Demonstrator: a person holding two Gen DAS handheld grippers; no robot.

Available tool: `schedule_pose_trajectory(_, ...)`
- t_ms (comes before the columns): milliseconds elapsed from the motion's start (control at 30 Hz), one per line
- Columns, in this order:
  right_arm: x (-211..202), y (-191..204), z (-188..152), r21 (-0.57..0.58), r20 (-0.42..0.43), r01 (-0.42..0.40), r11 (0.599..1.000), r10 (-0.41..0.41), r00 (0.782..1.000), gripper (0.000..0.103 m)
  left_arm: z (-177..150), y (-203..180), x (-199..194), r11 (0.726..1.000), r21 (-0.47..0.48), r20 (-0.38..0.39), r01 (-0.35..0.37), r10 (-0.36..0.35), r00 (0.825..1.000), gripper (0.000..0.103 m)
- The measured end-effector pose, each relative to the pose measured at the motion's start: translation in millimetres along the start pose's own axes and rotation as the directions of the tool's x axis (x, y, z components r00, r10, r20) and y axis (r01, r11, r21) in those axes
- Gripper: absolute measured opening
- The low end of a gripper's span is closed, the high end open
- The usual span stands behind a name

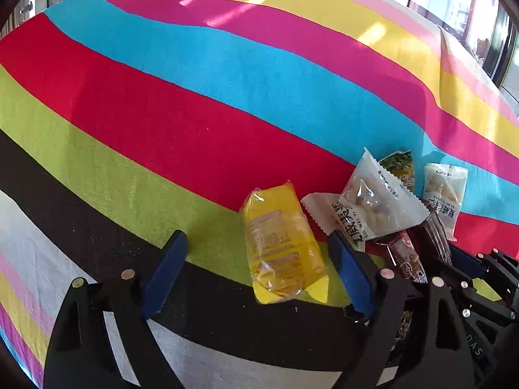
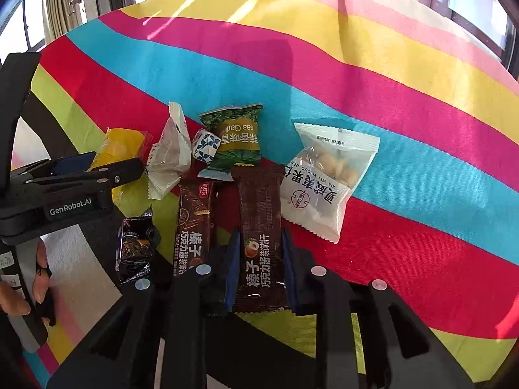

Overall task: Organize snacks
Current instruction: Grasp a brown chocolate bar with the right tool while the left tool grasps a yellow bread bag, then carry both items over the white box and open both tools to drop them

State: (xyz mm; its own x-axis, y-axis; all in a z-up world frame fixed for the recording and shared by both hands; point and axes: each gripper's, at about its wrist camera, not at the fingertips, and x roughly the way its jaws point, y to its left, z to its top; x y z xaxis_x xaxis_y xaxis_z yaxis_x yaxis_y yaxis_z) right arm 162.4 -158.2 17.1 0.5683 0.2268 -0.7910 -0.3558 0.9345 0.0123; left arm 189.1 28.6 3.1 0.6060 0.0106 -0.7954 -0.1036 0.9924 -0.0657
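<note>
Early stage: snacks lie jumbled. Right gripper [image 2: 259,259] clamps chocolate bar [image 2: 259,227]; left gripper [image 1: 259,265] wide open around yellow packet [image 1: 282,243]; nut bag [image 2: 327,178] at 1 o'clock.

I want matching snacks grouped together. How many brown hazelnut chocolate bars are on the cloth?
2. One hazelnut chocolate bar lies between the right gripper fingers; the other hazelnut chocolate bar lies just left of it, beside the small dark packet. Others could be hidden.

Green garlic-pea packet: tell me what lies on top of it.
A small blue-and-white wrapped candy overlaps the left edge of the green packet. The rest of its face is bare. What lies under the packet is hidden.
</note>
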Motion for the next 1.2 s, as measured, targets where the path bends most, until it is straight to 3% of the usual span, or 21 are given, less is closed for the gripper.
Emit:
schedule_pose_trajectory(33, -5, 2, -5, 0.007, 0.007, -0.004, 1.000, 0.004, 1.000, 0.024, 2, -11, 0, 1.000, 0.014, 0.010, 0.010, -0.010, 1.000, 0.049)
schedule_pose_trajectory(67, -11, 4, -12, 0.019, 0.011, -0.011, 1.000, 0.011, 1.000, 0.024, 2, -14, 0, 1.000, 0.023, 0.016, 0.021, -0.022, 1.000, 0.039)
schedule_pose_trajectory(100, -17, 4, -19, 0.031, 0.013, -0.015, 0.999, 0.014, 1.000, 0.024, 3, -15, 1, 0.999, 0.023, 0.017, 0.026, -0.026, 1.000, 0.038)
schedule_pose_trajectory(333, -63, -1, -86, 0.157, 0.018, -0.018, 0.987, 0.015, 1.000, 0.024, -6, 13, -14, 0.996, -0.010, 0.019, 0.086, -0.086, 0.996, 0.036)
schedule_pose_trajectory(533, -94, 13, -134, 0.201, 0.031, -0.006, 0.980, -0.001, 1.000, 0.024, -55, 43, -57, 0.991, -0.039, 0.047, 0.127, -0.125, 0.991, 0.036)
schedule_pose_trajectory(667, -112, 22, -152, 0.222, 0.054, -0.017, 0.975, 0.005, 0.999, 0.024, -93, 69, -91, 0.984, -0.074, 0.047, 0.163, -0.160, 0.986, 0.036)
schedule_pose_trajectory(867, -148, 41, -172, 0.250, 0.116, -0.054, 0.967, 0.025, 0.993, 0.024, -149, 90, -141, 0.978, -0.052, 0.072, 0.204, -0.200, 0.977, 0.036)
schedule_pose_trajectory(1200, -172, 84, -189, 0.198, 0.138, -0.088, 0.976, 0.061, 0.989, 0.024, -197, 109, -177, 0.971, -0.042, 0.092, 0.235, -0.230, 0.969, 0.036)
